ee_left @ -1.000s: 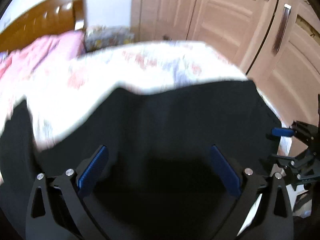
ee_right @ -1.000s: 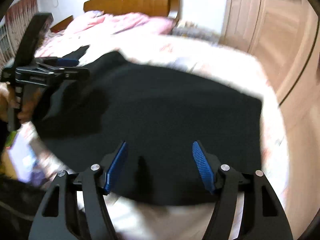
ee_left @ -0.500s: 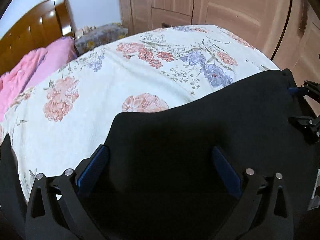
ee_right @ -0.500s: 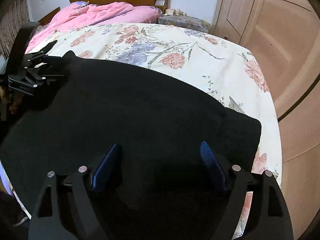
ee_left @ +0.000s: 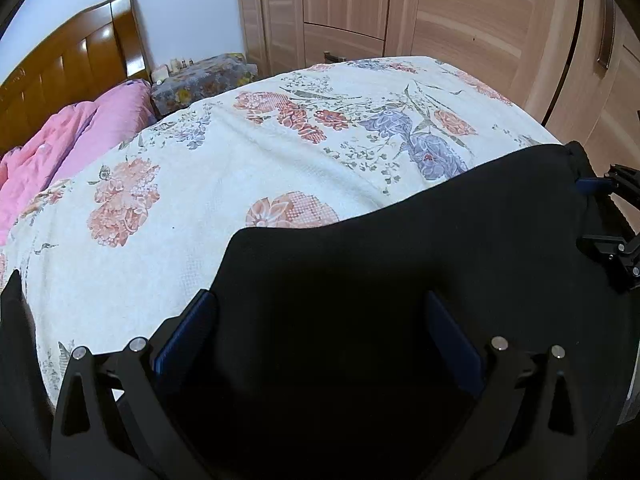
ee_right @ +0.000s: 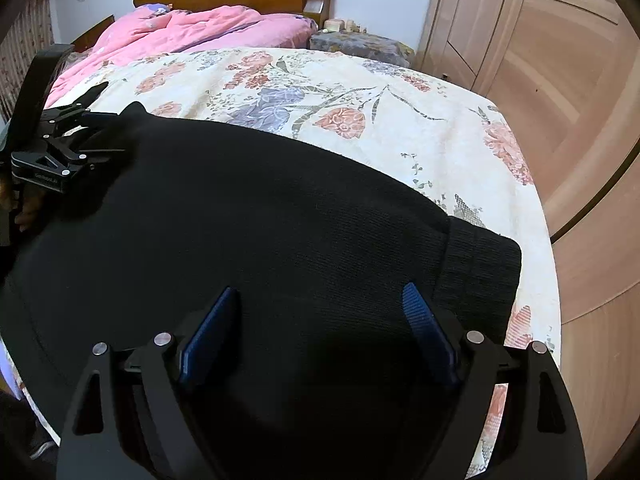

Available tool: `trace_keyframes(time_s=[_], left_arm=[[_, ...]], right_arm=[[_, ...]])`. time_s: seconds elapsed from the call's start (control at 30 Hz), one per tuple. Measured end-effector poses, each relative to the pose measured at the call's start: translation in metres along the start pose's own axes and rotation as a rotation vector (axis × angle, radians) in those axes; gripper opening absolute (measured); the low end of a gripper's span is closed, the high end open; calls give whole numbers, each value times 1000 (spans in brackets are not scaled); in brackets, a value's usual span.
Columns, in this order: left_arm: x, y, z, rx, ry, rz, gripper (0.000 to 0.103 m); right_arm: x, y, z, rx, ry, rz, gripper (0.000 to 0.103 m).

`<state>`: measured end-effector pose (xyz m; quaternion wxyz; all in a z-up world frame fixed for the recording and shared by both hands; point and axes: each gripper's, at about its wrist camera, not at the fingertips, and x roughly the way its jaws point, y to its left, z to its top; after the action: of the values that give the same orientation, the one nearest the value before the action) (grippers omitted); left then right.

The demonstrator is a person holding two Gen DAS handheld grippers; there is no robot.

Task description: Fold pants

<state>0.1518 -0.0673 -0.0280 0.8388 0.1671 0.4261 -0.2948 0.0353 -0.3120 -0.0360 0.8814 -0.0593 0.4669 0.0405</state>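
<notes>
The bed (ee_left: pixel 224 184) fills everything ahead of my fingers, its flowered sheet running off to the wooden headboard (ee_left: pixel 68 56) and the pink quilt (ee_right: pixel 180 32) at the far end, with the wardrobe doors (ee_left: pixel 460 12) beyond the far side. The pants (ee_right: pixel 256 216) are the next biggest thing: a broad black slab lying flat on the near part of the sheet, directly under and just ahead of both my grippers. They run crosswise to the way I point, stretched from one gripper to the other. A ribbed band (ee_right: pixel 480 264) ends them just past my right fingers, on the outer side.

My right gripper (ee_right: pixel 320 332) has its jaws spread wide, having just been opening; the cloth lies below and between the blue pads (ee_right: pixel 424 320), but they do not press on it. My left gripper (ee_left: pixel 320 344) also stands wide apart over the cloth, with nothing pinched. Its left pad sits at the edge where black meets sheet.

I judge the fold has just been laid down and let go. For the next fold, the long axis lies side to side between my hands, so each hand is nearest its own end; my right is closest to the ribbed band.
</notes>
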Motion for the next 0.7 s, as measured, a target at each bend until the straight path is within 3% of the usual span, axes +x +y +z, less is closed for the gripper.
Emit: trace_keyframes(time_s=[0.23, 0.37, 0.47, 0.6, 0.7], left_arm=[[-19, -4, -4, -50, 19, 75, 101], [-60, -4, -16, -90, -7, 143, 101], [-96, -2, -36, -129, -71, 144, 101], [-127, 6, -74, -225, -99, 147, 101], [-154, 13, -111, -284, -112, 175, 101]], right_arm=[[0, 3, 1, -3, 2, -15, 83], [-17, 21, 6, 10, 12, -90, 86], [-41, 60, 10, -30, -83, 21, 87], [-29, 123, 7, -172, -45, 103, 87], [-12, 145, -5, -248, 7, 99, 87]])
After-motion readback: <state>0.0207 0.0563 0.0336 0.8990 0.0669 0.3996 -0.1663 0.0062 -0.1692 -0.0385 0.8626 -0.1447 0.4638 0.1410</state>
